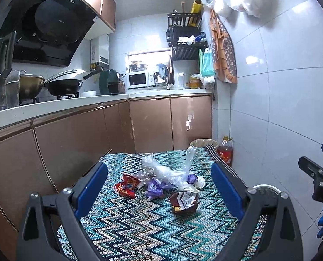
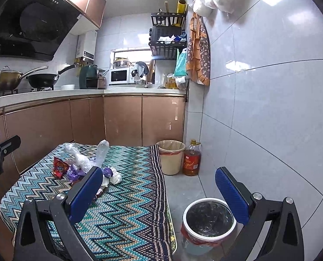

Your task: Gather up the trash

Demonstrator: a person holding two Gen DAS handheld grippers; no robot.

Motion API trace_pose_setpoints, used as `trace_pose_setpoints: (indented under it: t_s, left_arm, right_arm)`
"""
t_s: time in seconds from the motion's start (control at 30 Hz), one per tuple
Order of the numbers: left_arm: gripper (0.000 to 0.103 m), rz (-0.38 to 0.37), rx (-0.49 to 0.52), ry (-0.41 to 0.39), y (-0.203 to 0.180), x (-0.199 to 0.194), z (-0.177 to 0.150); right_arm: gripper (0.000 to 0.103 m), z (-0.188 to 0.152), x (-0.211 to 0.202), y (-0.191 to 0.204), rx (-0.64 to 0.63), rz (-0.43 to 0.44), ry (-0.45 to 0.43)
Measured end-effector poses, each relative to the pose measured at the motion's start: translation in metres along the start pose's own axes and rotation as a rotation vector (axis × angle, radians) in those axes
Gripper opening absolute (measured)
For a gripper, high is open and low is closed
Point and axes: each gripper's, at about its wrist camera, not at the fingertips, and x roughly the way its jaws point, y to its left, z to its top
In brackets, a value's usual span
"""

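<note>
A pile of trash lies on the zigzag-patterned table point(image 1: 139, 228): a red snack wrapper point(image 1: 126, 184), a purple wrapper point(image 1: 154, 188), clear crumpled plastic bags point(image 1: 168, 167), white crumpled paper point(image 1: 199, 182) and a brown wrapper point(image 1: 184, 201). My left gripper point(image 1: 159, 189) is open and empty, held above the table just short of the pile. My right gripper point(image 2: 159, 187) is open and empty, over the table's right edge point(image 2: 161, 174); its left finger hides part of the pile. A white-rimmed bin with a black liner point(image 2: 208, 219) stands on the floor below it.
A beige bin point(image 2: 171, 157) and an oil bottle point(image 2: 190, 159) stand on the floor by the tiled wall point(image 2: 270, 119). Brown cabinets point(image 1: 74, 139) and a counter with a wok and pots run along the left and back.
</note>
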Motion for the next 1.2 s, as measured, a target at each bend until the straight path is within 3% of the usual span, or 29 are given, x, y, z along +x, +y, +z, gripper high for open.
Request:
trace_pose_setpoints:
  t_s: [0.53,0.93,1.1,1.2]
  left_arm:
    - [0.096,0.036,-0.026,-0.019,0.006,0.021,0.003]
    - [0.096,-0.01,-0.047,0.141,0.017,0.069,-0.01]
    - [0.096,-0.006,-0.071,0.187,0.027,0.088,-0.018]
    - [0.096,-0.009,-0.091,0.253,0.036,0.108,-0.029]
  right_arm:
    - [0.103,0.002,0.032,-0.002,0.005,-0.002,0.048]
    - [0.103,-0.01,0.074,-0.001,0.017,0.021,0.145]
    - [0.103,-0.015,0.095,0.002,0.018,0.058,0.19]
    - [0.103,-0.021,0.114,0.007,0.013,0.087,0.244]
